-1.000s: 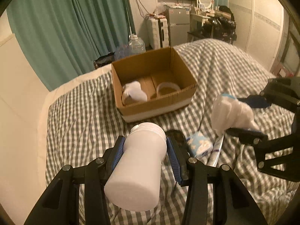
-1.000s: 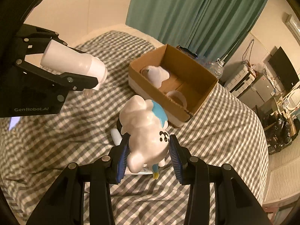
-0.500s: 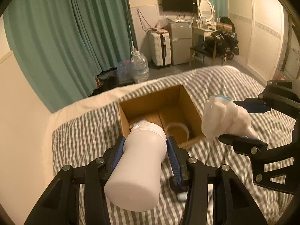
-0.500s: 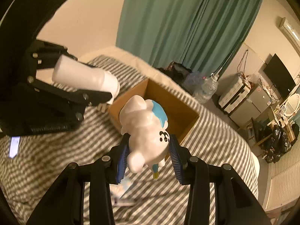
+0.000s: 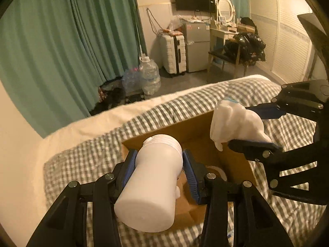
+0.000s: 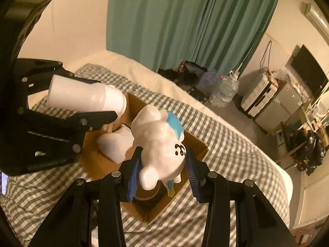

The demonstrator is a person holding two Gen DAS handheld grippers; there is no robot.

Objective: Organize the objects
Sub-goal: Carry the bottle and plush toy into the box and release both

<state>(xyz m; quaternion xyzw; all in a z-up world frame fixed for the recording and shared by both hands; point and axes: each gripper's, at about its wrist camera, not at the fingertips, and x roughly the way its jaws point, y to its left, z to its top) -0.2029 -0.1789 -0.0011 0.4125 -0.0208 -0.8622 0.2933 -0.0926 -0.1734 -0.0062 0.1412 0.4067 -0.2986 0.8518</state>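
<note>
My left gripper (image 5: 159,168) is shut on a white plastic bottle (image 5: 153,185) and holds it above the near left part of an open cardboard box (image 5: 185,129) on the checked bed. My right gripper (image 6: 162,175) is shut on a white toy figure with blue hair (image 6: 162,142), held above the box (image 6: 197,150). The figure also shows in the left wrist view (image 5: 234,123), and the bottle in the right wrist view (image 6: 82,96). Inside the box lie a white object (image 6: 115,146) and a round ring-shaped item (image 5: 216,169).
The bed has a grey checked cover (image 5: 86,160) and a cream edge (image 5: 98,123). Beyond it are green curtains (image 5: 61,41), water jugs (image 5: 150,76), a suitcase (image 5: 172,51), a small fridge (image 5: 195,45) and a chair with black bags (image 5: 242,49).
Both grippers have moved forward with their objects, from short of the box to above it. The box now lies right under the bottle and the figure.
</note>
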